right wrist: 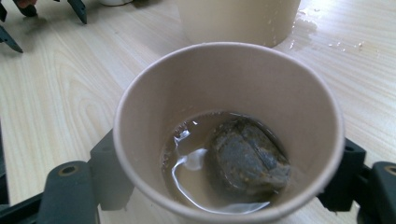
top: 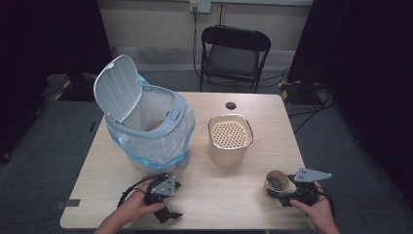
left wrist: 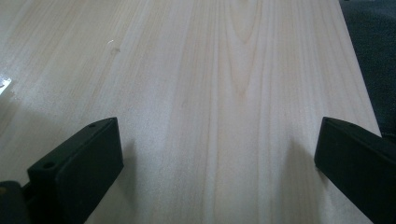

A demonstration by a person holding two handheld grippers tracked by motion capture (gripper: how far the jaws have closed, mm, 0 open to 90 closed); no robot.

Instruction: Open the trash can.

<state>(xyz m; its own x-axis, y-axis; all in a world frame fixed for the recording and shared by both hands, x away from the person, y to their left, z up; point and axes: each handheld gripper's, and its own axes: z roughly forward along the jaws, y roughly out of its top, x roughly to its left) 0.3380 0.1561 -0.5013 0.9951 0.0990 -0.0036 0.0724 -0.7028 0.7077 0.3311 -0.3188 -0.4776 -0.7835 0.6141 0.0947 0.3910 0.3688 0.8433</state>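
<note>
Spillage is the risk: the right gripper (top: 285,195), jaws set either side of the paper cup (right wrist: 229,130) near the desk's (top: 229,195) front right corner and seemingly pressing its wall, could crush or tip it. Its own view reveals a tea bag (right wrist: 247,161) in shallow liquid, unclear from above. Left gripper (left wrist: 215,154) gapes wide, empty.
</note>
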